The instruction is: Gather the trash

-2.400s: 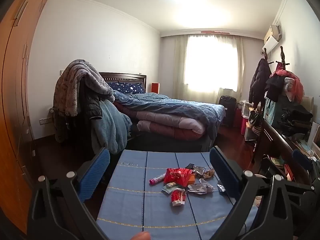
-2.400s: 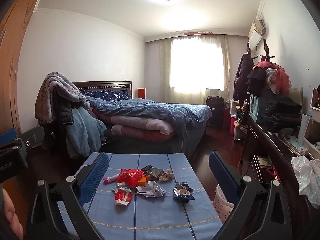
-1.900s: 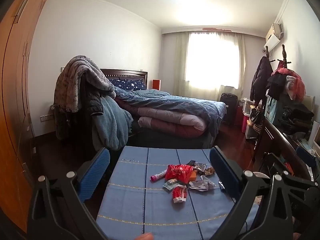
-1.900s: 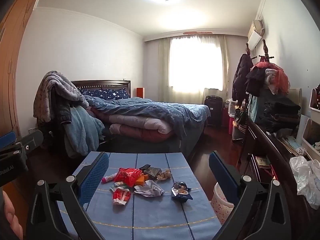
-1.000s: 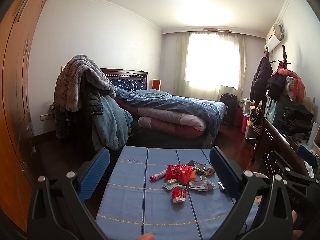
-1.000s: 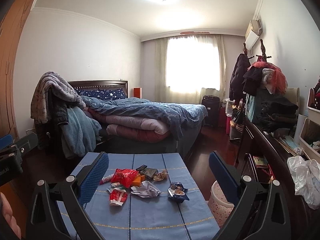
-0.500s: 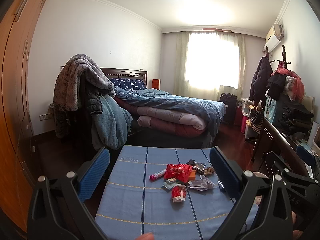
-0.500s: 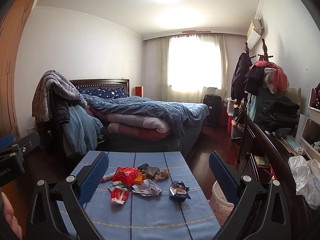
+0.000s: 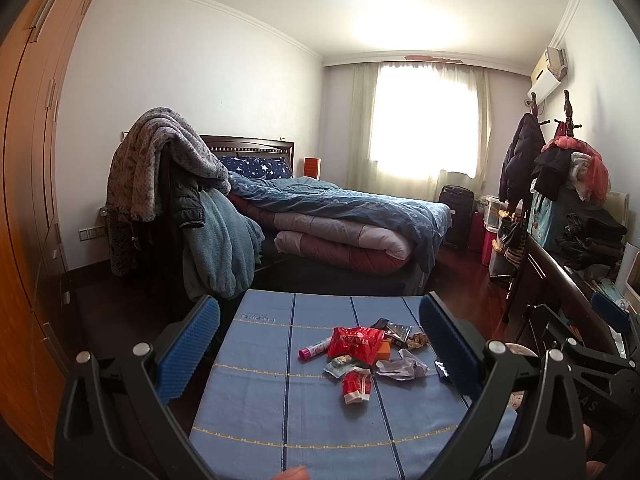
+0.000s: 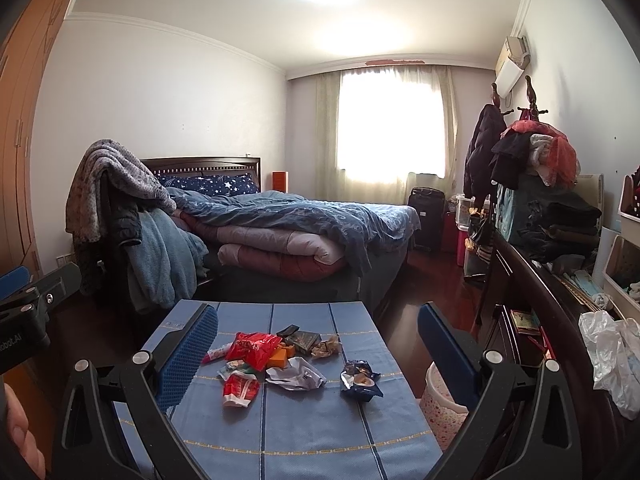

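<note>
Blue-clothed table point(image 10: 280, 432) strewn with wrappers point(image 10: 252, 350), unmade bed point(image 10: 304, 220) behind, both claws wide open, empty

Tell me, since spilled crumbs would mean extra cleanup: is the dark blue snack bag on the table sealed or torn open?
Torn open. The dark blue snack bag gapes at its top, with pale snack pieces showing inside.

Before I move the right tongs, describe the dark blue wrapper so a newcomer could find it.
Start at the blue striped tablecloth and find the trash pile at its middle. The dark blue wrapper lies alone toward the right edge, nearest the pink bin, torn open with tan snack bits showing; its neighbours are red, white or orange.
</note>
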### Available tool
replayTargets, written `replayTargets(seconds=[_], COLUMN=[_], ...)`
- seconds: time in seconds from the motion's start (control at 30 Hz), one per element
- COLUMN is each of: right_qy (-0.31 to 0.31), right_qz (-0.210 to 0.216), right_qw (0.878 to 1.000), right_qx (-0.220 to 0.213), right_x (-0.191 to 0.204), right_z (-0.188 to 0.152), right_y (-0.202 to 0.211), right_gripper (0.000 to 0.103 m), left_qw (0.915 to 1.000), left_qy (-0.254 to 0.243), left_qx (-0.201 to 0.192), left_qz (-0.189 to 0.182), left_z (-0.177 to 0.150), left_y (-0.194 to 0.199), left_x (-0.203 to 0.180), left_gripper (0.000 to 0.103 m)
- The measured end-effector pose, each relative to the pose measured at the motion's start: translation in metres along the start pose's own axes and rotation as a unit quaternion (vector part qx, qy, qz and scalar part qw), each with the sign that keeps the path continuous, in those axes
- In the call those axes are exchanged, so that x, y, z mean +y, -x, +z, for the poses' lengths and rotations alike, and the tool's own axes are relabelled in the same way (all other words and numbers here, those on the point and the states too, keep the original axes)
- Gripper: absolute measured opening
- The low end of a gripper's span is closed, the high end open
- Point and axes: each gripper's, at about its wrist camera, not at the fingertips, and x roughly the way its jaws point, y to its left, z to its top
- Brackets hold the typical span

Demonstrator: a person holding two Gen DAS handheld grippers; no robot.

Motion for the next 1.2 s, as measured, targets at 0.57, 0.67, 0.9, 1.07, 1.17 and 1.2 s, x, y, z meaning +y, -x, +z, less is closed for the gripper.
replayTargets(seconds=[0.57,0.67,0.9,1.07,1.17,1.2], right_qy=[-0.001,-0.001,0.0,0.0,0.0,0.0], right_qz=[0.0,0.001,0.0,0.0,0.0,0.0], right_qw=[1.0,1.0,1.0,1.0,1.0,1.0], right_qx=[0.0,0.001,0.0,0.0,0.0,0.0], right_x=[-0.0005,-0.0005,0.0002,0.0009,0.0016,0.0009], right_z=[0.0019,0.0019,0.0018,0.0013,0.001,0.0012], right_y=[-0.0004,-0.0004,-0.0006,-0.0007,-0.001,-0.0007], right_gripper=[0.099,0.099,0.099,0.099,0.099,0.099], left_qw=[1.0,1.0,1.0,1.0,1.0,1.0], left_qy=[0.001,0.001,0.0,0.0,0.0,0.0], left_qx=[-0.002,-0.002,-0.004,-0.004,-0.004,-0.004], left_qz=[-0.003,-0.002,-0.003,-0.003,-0.003,-0.003], left_z=[-0.0026,-0.0026,0.0008,0.0009,0.0007,0.0006], left_y=[0.0013,0.0014,0.0042,0.0043,0.0043,0.0043], left_x=[0.0004,0.0003,-0.0011,-0.001,-0.0012,-0.0012], left_gripper=[0.1,0.1,0.1,0.1,0.1,0.1])
